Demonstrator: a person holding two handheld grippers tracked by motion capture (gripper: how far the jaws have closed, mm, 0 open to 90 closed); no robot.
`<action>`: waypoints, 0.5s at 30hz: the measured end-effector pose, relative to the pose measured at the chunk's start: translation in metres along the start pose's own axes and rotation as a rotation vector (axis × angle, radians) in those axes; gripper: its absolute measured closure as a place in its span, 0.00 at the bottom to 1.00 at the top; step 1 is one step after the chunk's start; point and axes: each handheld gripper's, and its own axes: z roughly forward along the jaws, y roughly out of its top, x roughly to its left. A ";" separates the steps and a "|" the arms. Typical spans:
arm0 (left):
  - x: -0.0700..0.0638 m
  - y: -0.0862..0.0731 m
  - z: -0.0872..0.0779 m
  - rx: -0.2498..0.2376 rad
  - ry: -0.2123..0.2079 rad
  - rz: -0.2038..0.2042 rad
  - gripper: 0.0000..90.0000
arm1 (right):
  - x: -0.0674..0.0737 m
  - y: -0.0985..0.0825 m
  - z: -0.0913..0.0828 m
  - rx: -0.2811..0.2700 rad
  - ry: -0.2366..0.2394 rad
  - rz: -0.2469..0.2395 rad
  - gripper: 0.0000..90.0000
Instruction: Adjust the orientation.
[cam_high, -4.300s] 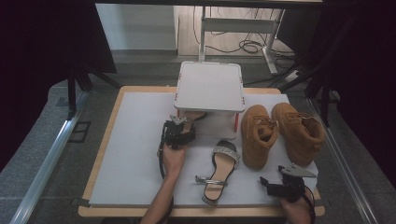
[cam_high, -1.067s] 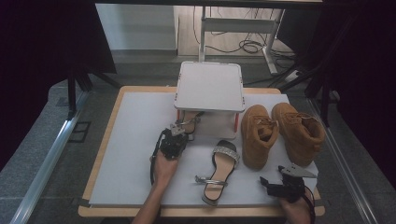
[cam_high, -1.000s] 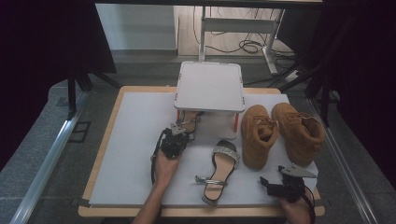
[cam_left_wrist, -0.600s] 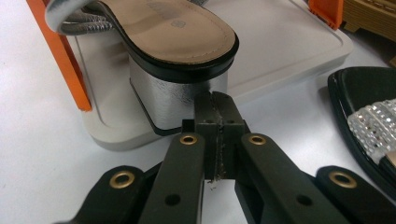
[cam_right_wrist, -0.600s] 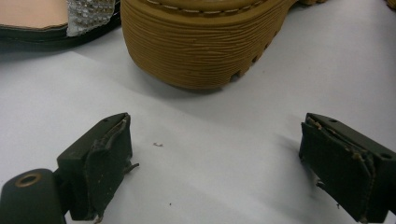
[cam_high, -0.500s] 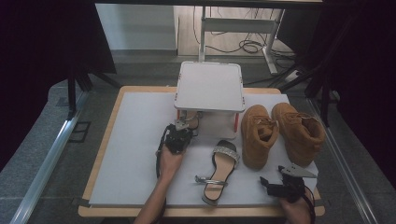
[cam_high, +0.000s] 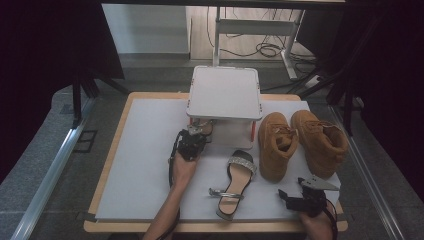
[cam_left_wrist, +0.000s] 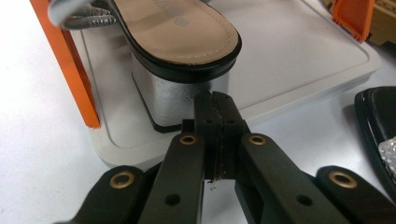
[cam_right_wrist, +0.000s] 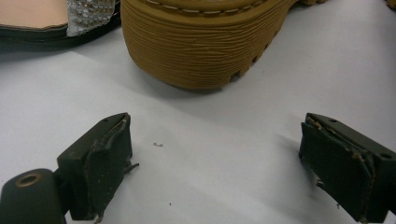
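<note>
- I see the block-heeled sandal (cam_left_wrist: 180, 35), tan insole with black edging and a silver heel, standing upright on the rack's lower shelf (cam_left_wrist: 289, 60), its heel end directly ahead of my closed left jaws, apparently touching them.

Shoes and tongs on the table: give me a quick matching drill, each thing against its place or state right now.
Things:
1. left tongs
2. right tongs
3. sandal with the silver heel
4. tan boots

States:
a. standing on the table's right side
b. jaws shut, tips at the silver heel
c. on the lower tray of the white rack
d. jaws wide open, nothing between them

Pairs: 1-b, 2-d, 3-c, 4-a
</note>
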 end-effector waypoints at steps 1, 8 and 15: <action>-0.001 0.000 0.000 0.002 0.004 0.003 1.00 | 0.000 0.000 0.000 0.000 0.000 0.001 0.11; -0.001 0.000 -0.001 0.002 0.007 0.003 0.99 | 0.000 0.000 0.000 0.000 0.000 0.001 0.11; -0.001 -0.005 -0.008 0.004 0.009 0.012 0.95 | 0.000 0.000 0.000 0.000 0.000 0.000 0.11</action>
